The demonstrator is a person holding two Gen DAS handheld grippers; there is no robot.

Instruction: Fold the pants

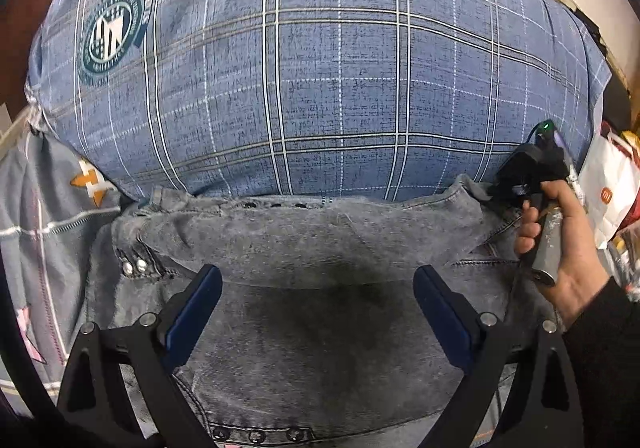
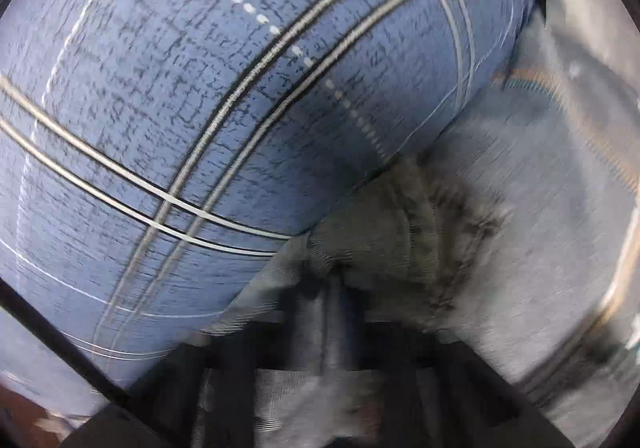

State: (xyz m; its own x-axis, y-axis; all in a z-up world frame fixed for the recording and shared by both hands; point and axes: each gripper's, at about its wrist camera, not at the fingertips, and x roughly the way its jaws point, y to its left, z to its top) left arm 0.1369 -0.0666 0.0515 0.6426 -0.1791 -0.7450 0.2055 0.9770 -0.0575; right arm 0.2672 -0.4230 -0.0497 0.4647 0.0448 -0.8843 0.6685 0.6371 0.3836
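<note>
Grey denim pants [image 1: 312, 248] lie folded on the bed, with snap buttons at the left and along the near edge. My left gripper [image 1: 316, 312] is open above the pants, its blue pads [image 1: 192, 312] spread wide and holding nothing. My right gripper [image 1: 516, 192] shows in the left wrist view at the pants' far right corner, held by a hand. In the blurred right wrist view the right gripper [image 2: 344, 288] is shut on a frayed edge of the pants [image 2: 416, 232].
A blue plaid bed cover [image 1: 320, 60] [image 2: 200, 108] with a round crest [image 1: 110, 34] lies behind the pants. A grey patterned quilt [image 1: 44, 232] lies at the left. A white paper bag [image 1: 608, 192] and clutter stand at the right edge.
</note>
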